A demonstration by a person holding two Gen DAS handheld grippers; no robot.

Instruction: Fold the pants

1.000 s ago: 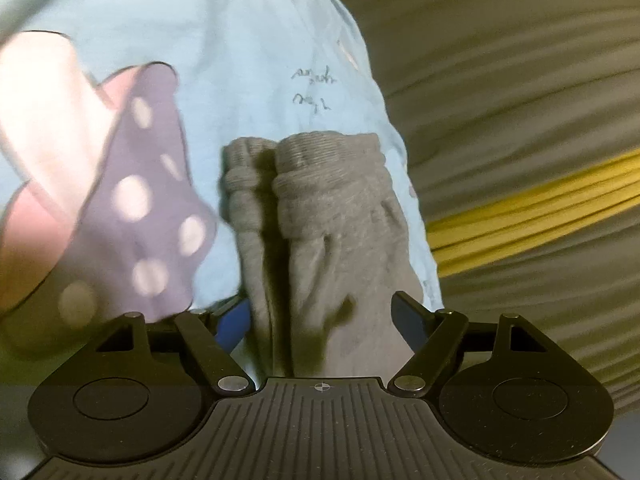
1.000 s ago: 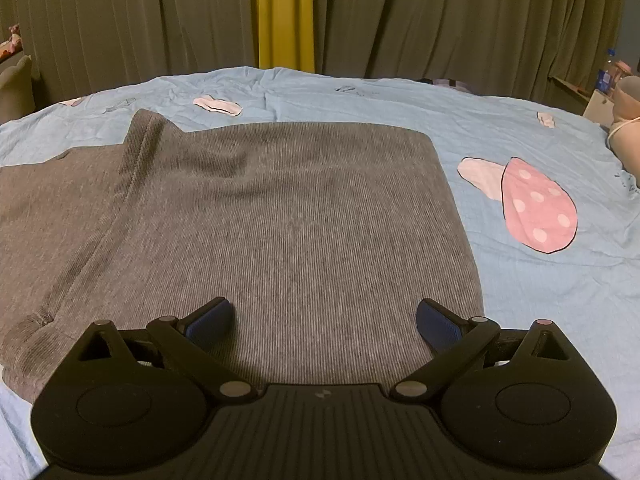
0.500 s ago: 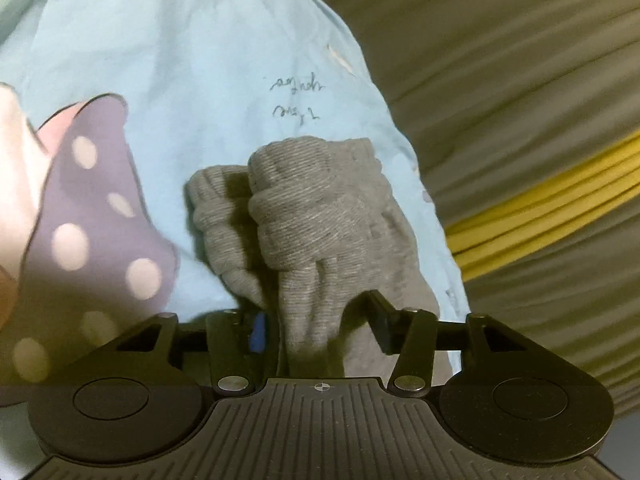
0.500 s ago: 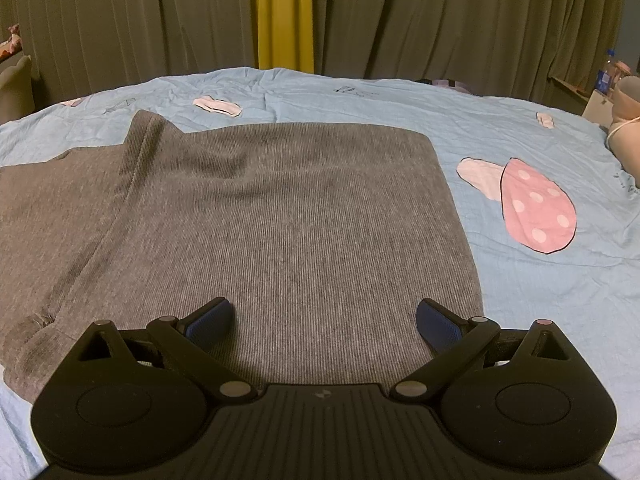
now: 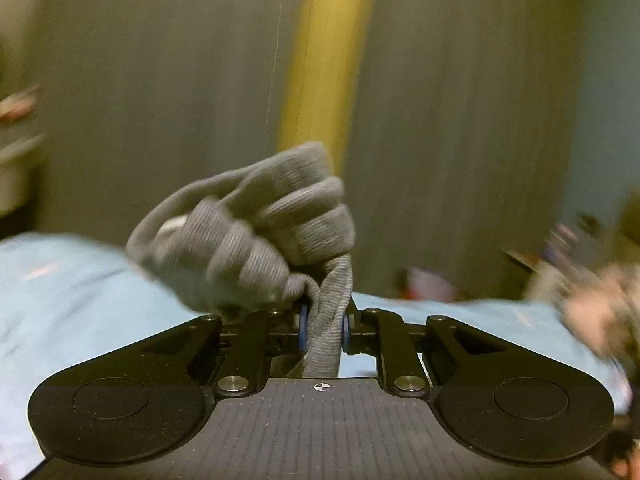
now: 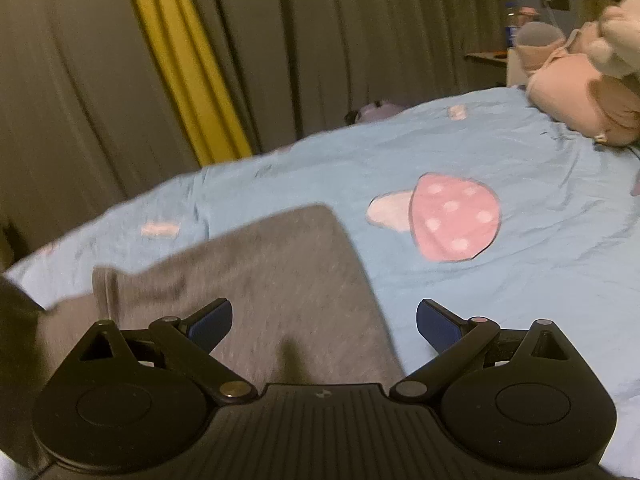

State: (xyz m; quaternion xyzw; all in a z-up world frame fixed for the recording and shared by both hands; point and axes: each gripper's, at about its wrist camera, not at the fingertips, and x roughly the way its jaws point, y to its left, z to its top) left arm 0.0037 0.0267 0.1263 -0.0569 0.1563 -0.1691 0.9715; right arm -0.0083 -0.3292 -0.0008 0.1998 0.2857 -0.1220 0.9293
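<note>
The left tool (image 5: 323, 330), whose jaws have just been closing, is clenched on a bunched cuff end of the grey pants (image 5: 256, 240) lifted above the blue bed (image 5: 72, 280), while the right tool (image 6: 323, 322) hangs released over the pants (image 6: 280, 280) spread flat on the bed (image 6: 520, 280), beside a pink mushroom print (image 6: 452, 216).

I count one pair of grey pants (image 6: 248, 280), and the bunched cuff end (image 5: 256, 240) in my left view belongs to it. I hold two grippers, the left gripper (image 5: 323, 326) and the right gripper (image 6: 324, 320). There is one blue bedsheet (image 6: 520, 240) with one big pink mushroom print (image 6: 452, 216), one yellow curtain strip (image 6: 188, 72), and one plush toy (image 6: 580, 88), perhaps two in that blurred heap.
</note>
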